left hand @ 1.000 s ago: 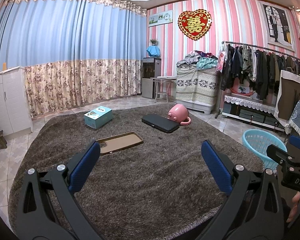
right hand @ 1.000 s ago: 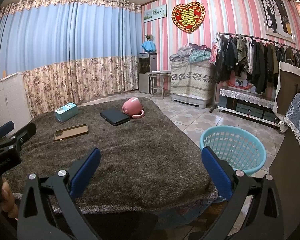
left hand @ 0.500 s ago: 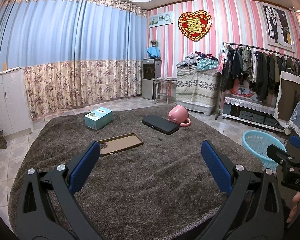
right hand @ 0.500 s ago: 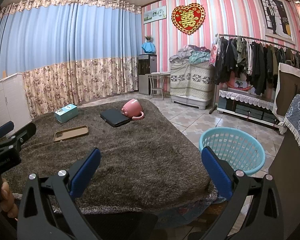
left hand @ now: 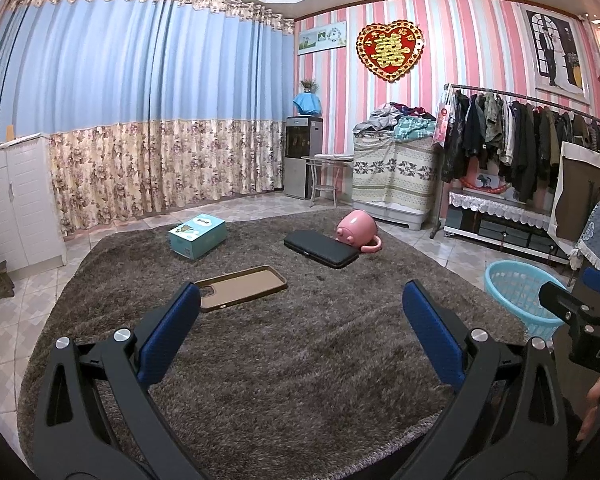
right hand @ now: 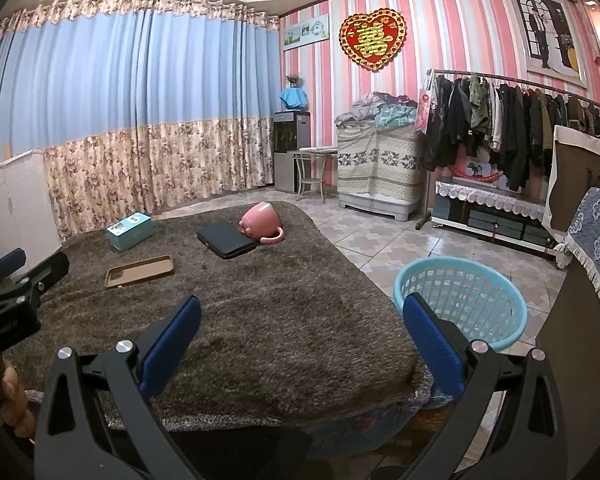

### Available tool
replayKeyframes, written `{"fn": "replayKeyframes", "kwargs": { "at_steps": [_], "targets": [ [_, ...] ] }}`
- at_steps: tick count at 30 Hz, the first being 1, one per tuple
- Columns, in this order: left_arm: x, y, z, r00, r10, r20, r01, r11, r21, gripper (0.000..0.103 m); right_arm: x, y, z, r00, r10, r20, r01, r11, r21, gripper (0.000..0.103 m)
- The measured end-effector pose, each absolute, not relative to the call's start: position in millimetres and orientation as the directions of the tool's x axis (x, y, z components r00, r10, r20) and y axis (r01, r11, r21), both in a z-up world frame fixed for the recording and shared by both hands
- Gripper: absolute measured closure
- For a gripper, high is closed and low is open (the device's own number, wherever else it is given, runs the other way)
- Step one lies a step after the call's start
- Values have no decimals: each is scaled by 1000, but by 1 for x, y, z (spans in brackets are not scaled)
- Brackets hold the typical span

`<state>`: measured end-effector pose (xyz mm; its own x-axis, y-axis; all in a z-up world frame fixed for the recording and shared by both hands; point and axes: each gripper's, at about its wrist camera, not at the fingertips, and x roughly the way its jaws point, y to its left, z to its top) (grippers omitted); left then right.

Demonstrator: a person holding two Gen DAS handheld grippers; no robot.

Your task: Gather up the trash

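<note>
On a brown shaggy rug (left hand: 292, 352) lie a brown phone case (left hand: 242, 288), a teal box (left hand: 197, 235), a black flat case (left hand: 321, 248) and a tipped pink mug (left hand: 358, 232). A light blue basket (right hand: 460, 302) stands on the tiled floor off the rug's right edge. My left gripper (left hand: 300, 312) is open and empty above the rug's near part, with the phone case just beyond its left finger. My right gripper (right hand: 300, 320) is open and empty, with the basket just behind its right finger. The items also show in the right wrist view: phone case (right hand: 140, 272), box (right hand: 131, 231), black case (right hand: 226, 239), mug (right hand: 260, 224).
A clothes rack (left hand: 520, 136) and low shelf line the right wall. A cloth-covered stack (left hand: 392, 176), a small table (left hand: 328, 168) and a water dispenser (left hand: 302, 156) stand at the back. A white cabinet (left hand: 12, 208) is at the left. A draped chair (right hand: 592, 240) is near right.
Both grippers have shifted very slightly; the scene looks almost the same. Nothing was picked up or released.
</note>
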<state>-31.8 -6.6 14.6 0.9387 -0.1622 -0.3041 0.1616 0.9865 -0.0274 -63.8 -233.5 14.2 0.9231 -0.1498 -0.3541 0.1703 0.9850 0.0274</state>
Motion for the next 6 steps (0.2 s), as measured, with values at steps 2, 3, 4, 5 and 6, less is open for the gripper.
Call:
{"fn": "replayKeyframes", "kwargs": {
  "at_steps": [2,3,4,5,6],
  "targets": [
    [-32,-6,14,935,-168,-311,168,985,-28,5,-64,-234,15,922,-149,-356,170,985,29,4],
    [-31,-7,14,934,-171,-315,171,985,-29,5,-63,-235,17,922,-149,-357,170,985,29,4],
    [-32,-7,14,934,-171,-315,170,985,-29,5,-63,-235,17,922,-149,-357,171,985,28,4],
    [-32,-7,14,935,-168,-313,168,985,-28,5,-63,-235,17,922,-150,-357,171,985,27,4],
    [-31,-7,14,935,-168,-313,168,985,-27,5,-64,-235,17,922,-150,-357,170,985,27,4]
  ]
}}
